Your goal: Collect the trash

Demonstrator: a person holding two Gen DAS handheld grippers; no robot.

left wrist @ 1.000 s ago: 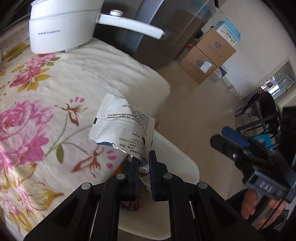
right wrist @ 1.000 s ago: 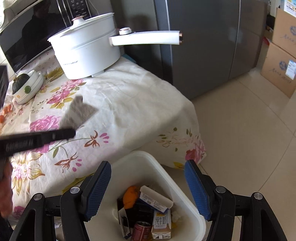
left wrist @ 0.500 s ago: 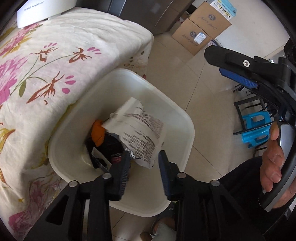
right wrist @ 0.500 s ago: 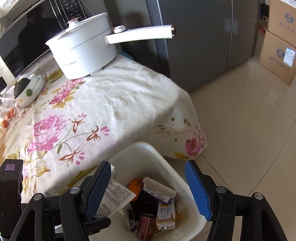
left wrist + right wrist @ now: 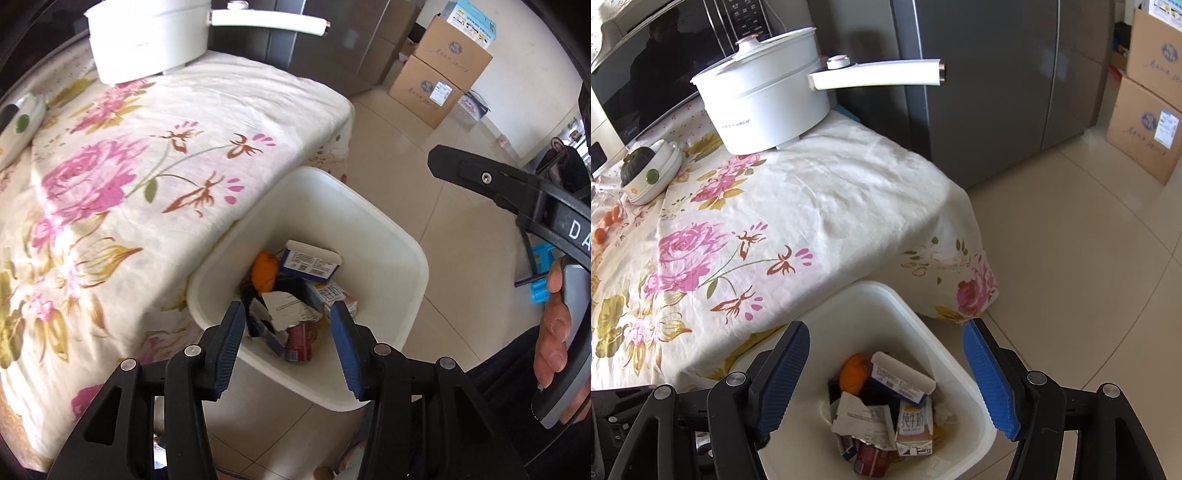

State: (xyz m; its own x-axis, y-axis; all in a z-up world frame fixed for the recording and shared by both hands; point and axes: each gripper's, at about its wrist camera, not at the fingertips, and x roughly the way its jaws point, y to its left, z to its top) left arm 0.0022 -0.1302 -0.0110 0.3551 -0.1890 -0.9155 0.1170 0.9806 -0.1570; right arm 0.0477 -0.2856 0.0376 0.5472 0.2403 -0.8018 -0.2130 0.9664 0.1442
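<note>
Blue-padded and black, the left gripper [image 5: 288, 339] hangs over the bin [image 5: 406, 243] with its jaws apart; they have just been opening, and nothing is between them. Below the gap lies the wrapper [image 5: 286, 308], a torn white foil packet with printed text, resting on top of the other trash inside the bin. In the right wrist view the same wrapper [image 5: 862, 417] sits at the near left of the pile.

The right gripper [image 5: 886, 373] hovers over the bin [image 5: 975, 384] too, jaws wide apart and empty. In the left wrist view one of its black fingers reaches in from the right edge, and a hand [image 5: 554, 332] curls round its grey handle.

Around the wrapper the bin holds a red can [image 5: 870, 458], a milk carton [image 5: 916, 428], a blue and white box [image 5: 901, 380] and an orange peel [image 5: 854, 373].

The bin stands on the tiled floor [image 5: 1089, 280], just beside the corner of the counter [image 5: 812, 206], which is draped in a cream cloth with pink flowers. Farther back on the counter a white pot [image 5: 768, 107] with a long handle stands near the far edge, and a small white dish [image 5: 652, 171] with something dark green in it sits to the left. A dark microwave [image 5: 650, 81] is behind them, a grey fridge [image 5: 997, 74] beyond the counter's end, and cardboard boxes [image 5: 1145, 125] are stacked on the floor at right.
</note>
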